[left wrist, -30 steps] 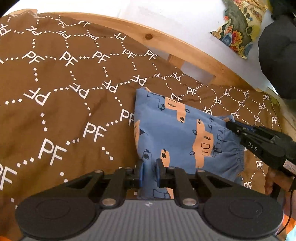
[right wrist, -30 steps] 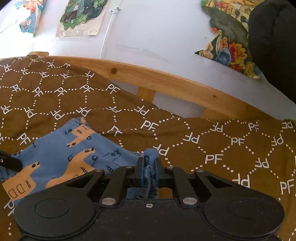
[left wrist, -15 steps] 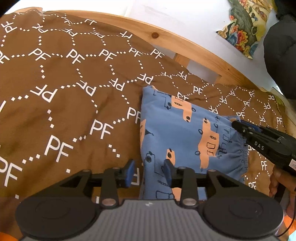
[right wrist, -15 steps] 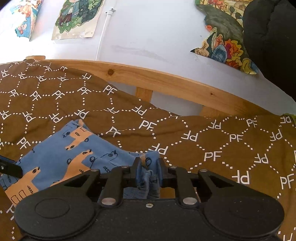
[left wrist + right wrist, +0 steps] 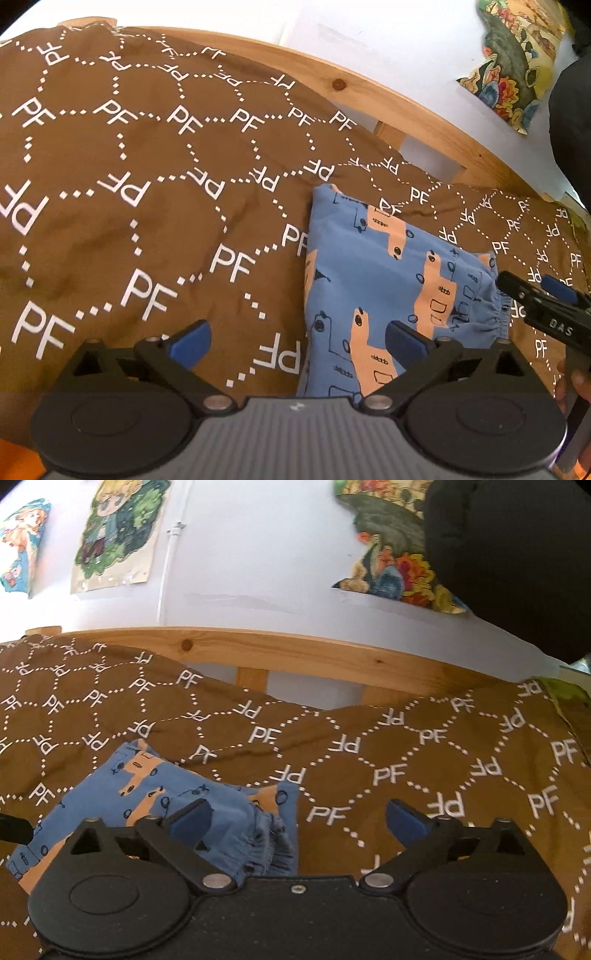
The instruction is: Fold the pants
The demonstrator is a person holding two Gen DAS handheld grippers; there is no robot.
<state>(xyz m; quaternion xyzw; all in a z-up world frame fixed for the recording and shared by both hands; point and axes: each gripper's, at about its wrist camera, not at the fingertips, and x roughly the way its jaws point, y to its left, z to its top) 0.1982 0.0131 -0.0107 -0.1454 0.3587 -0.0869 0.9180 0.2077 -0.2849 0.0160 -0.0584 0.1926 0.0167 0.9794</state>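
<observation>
Now the blue pants point(image 5: 384, 280) with orange trucks lie folded on the brown bed cover point(image 5: 147, 184), near the wooden bed rail point(image 5: 295, 653). The left tongs point(image 5: 297, 338) are wide open and hold nothing, over the near edge of the pants. The right tongs point(image 5: 297, 818) are wide open too, empty, with the bunched waistband point(image 5: 258, 838) just beside the left finger
</observation>
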